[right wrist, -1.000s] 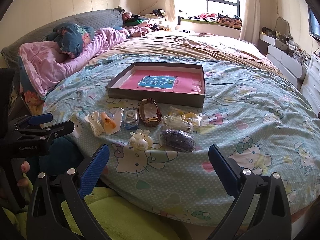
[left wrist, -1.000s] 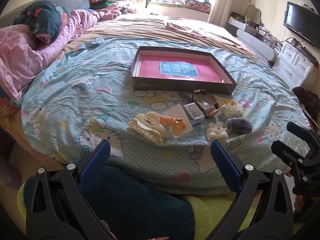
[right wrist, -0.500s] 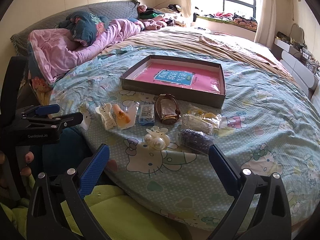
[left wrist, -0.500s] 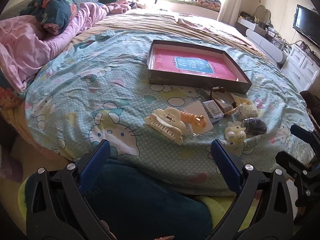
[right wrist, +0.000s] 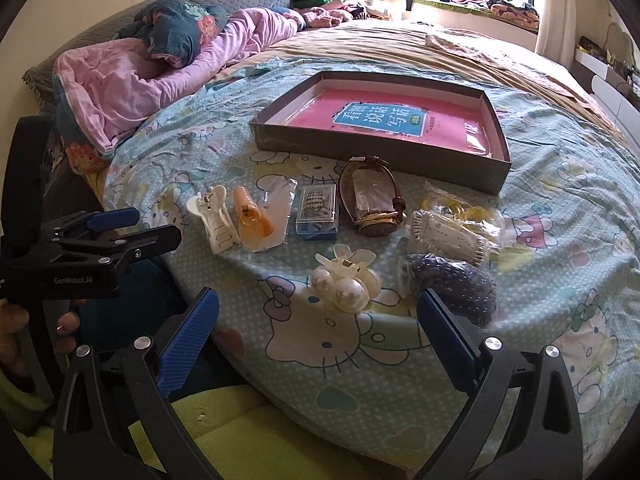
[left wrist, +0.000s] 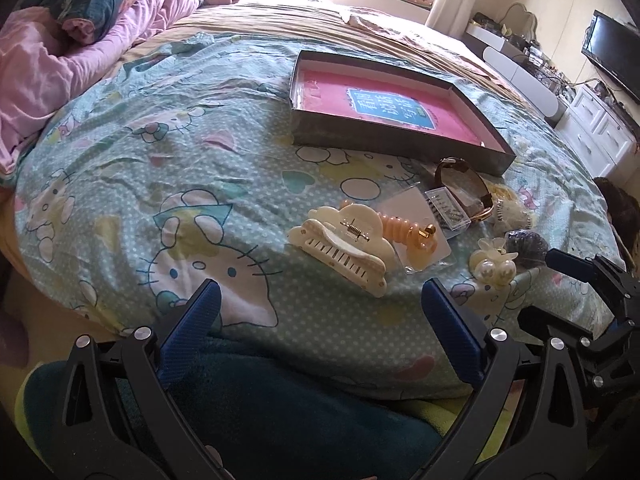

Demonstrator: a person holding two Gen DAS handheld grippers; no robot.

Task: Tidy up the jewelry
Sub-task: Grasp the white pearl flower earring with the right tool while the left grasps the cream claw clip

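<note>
Bedspread (right wrist: 540,288): bagged beads (right wrist: 448,284) blurry, contents unclear.

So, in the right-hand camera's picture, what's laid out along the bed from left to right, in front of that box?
Cream claw clip → orange clip → clear case → brown watch → white packet.

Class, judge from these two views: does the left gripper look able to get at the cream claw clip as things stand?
Probably yes. The left gripper is open and empty, and the cream claw clip lies just ahead of it on the bedspread, with nothing between; only the orange clip sits close behind.
</note>
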